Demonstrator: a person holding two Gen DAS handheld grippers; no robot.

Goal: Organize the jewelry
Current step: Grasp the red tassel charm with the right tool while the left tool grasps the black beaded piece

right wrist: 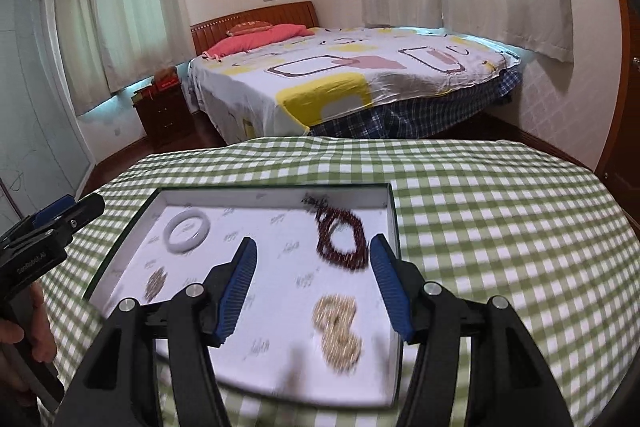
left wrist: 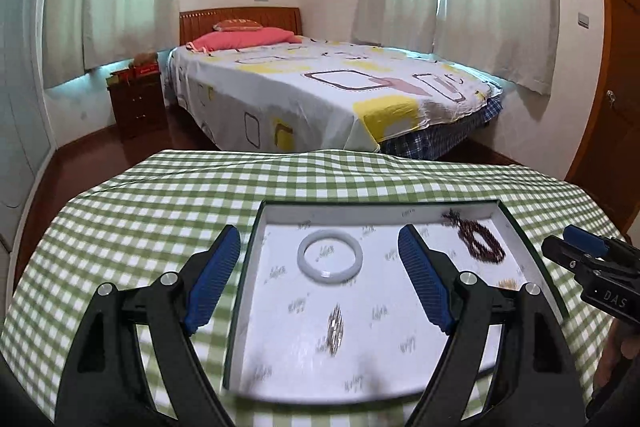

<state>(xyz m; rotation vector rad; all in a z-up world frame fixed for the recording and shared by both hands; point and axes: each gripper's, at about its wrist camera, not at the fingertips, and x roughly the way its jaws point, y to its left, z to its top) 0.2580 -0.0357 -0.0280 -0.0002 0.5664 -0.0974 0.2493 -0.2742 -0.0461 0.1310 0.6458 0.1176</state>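
A shallow white-lined box (left wrist: 256, 235) (right wrist: 394, 223) sits on the green checked tablecloth. In it lie a white bangle (left wrist: 330, 255) (right wrist: 187, 230), a dark red bead bracelet (left wrist: 480, 239) (right wrist: 342, 239), a silvery chain (left wrist: 335, 327) (right wrist: 156, 281) and a gold bead chain (right wrist: 338, 331), whose edge also shows in the left wrist view (left wrist: 506, 283). My left gripper (left wrist: 320, 279) is open and empty above the box, its jaws either side of the bangle. My right gripper (right wrist: 312, 287) is open and empty above the box's right half. Each gripper shows at the edge of the other's view.
The tablecloth-covered table (left wrist: 160, 195) ends just past the box. Beyond it stand a bed (left wrist: 328, 87) with a patterned sheet, a wooden nightstand (left wrist: 138, 103), curtains and a wooden door (left wrist: 612, 99) at the right.
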